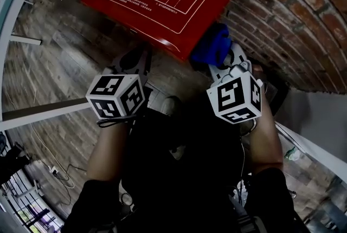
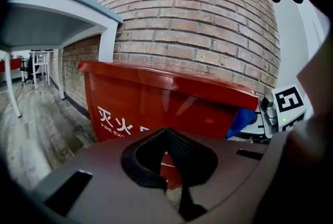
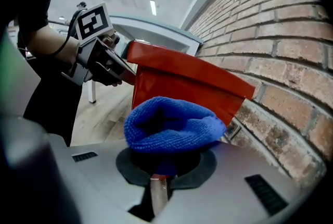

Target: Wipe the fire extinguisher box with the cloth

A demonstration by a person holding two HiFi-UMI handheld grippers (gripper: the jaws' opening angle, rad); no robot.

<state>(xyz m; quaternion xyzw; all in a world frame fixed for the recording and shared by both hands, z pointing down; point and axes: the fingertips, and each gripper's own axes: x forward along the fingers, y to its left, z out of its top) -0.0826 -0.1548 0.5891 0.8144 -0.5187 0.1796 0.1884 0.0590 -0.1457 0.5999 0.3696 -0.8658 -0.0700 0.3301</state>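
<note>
The red fire extinguisher box (image 1: pixel 157 1) stands on the floor against the brick wall, its lid printed with white characters and pictures. A bunched blue cloth (image 1: pixel 214 45) is pressed against the box's right end near the lid's corner, and my right gripper (image 1: pixel 223 58) is shut on it. In the right gripper view the cloth (image 3: pixel 171 126) bulges over the jaws, with the box (image 3: pixel 177 85) just behind it. My left gripper (image 1: pixel 134 59) is at the box's front edge, jaws together with nothing between them. The box front (image 2: pixel 156 106) fills the left gripper view.
A brick wall (image 1: pixel 293 15) curves behind and to the right of the box. A white table frame (image 2: pixel 106 35) stands left of it above a wood-look floor (image 1: pixel 59 58). Cables (image 1: pixel 54 169) lie on the floor at lower left. The person's dark clothing fills the bottom centre.
</note>
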